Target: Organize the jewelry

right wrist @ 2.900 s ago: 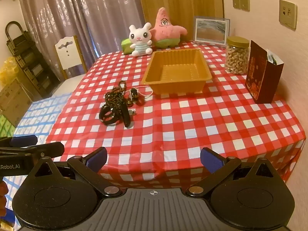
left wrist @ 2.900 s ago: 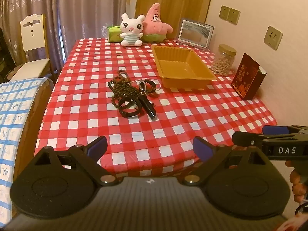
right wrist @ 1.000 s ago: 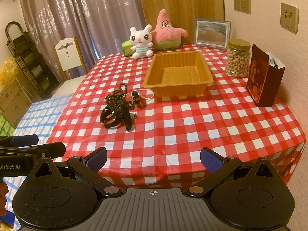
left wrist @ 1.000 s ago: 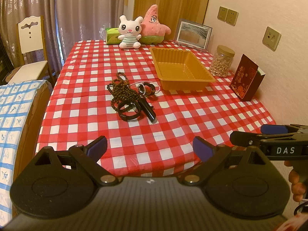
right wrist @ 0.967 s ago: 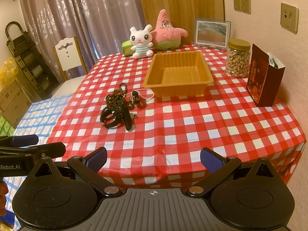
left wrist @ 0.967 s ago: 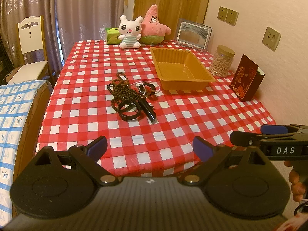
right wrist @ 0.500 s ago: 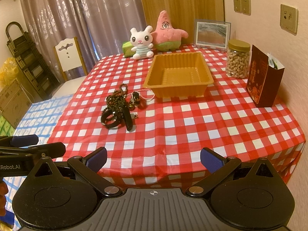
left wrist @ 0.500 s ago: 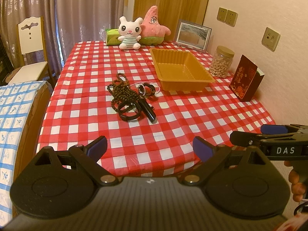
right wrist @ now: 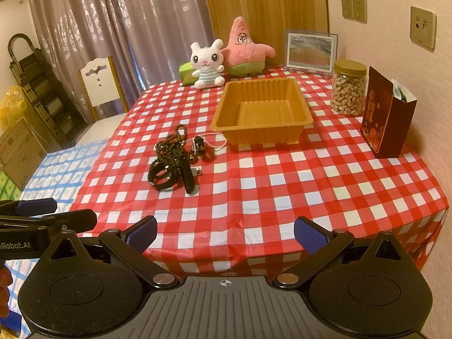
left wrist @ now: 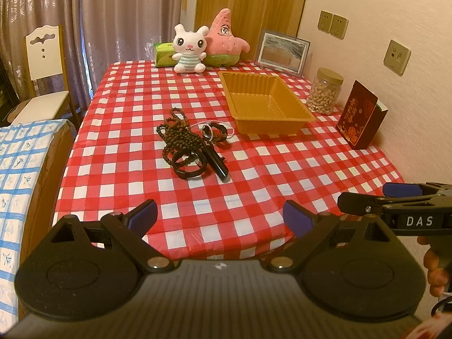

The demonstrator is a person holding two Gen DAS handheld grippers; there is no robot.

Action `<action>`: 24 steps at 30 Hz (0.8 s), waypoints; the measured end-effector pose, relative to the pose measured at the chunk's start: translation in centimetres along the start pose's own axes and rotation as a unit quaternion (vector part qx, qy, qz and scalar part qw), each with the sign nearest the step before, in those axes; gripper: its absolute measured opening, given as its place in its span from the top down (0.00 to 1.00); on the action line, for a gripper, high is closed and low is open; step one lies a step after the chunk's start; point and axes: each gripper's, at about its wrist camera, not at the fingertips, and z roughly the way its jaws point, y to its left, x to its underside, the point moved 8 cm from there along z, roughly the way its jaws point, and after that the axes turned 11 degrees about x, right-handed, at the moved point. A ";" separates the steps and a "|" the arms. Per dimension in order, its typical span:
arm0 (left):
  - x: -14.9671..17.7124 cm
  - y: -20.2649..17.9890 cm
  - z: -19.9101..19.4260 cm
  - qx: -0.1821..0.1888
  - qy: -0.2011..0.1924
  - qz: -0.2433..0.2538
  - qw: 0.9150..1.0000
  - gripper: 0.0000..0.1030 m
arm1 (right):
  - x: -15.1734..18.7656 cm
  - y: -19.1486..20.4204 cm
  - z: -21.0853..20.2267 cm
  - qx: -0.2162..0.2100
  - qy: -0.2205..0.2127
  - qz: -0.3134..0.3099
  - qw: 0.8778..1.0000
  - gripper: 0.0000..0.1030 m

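Jewelry, a dark tangle of brown wooden bead strands, black bangles and rings (left wrist: 192,147), lies just left of the empty orange plastic tray (left wrist: 265,104) on the red-and-white checked tablecloth (left wrist: 254,180), bare toward its near edge. Left gripper (left wrist: 219,216) and right gripper (right wrist: 224,233) hover before that edge, jaws spread, empty. Purple curtains (right wrist: 113,28) hang behind.

1. Warm, yellowish light fills the room.
2. Grey patterned curtains (right wrist: 113,28) hang at the back beside a wooden panel (left wrist: 248,2).
3. The right wall (left wrist: 395,14) is pale, textured, with sockets (left wrist: 332,24).
4. A white chair (left wrist: 42,65) stands left of the desk's red checked cloth (right wrist: 282,186).
5. A dark folding rack (right wrist: 39,90) leans far left.
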 end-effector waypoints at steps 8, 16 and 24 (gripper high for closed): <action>-1.3 -0.6 0.2 0.005 0.009 0.003 1.000 0.08 | 0.1 -0.5 0.4 0.003 0.005 0.008 1.000 0.00; -0.5 0.3 2.6 0.002 0.014 -0.004 1.000 0.08 | -0.1 -2.5 1.9 0.018 -0.024 0.027 0.999 0.00; -1.1 2.8 6.1 -0.025 0.011 -0.017 0.999 0.08 | -2.0 -6.9 6.4 0.044 -0.065 0.049 0.996 0.02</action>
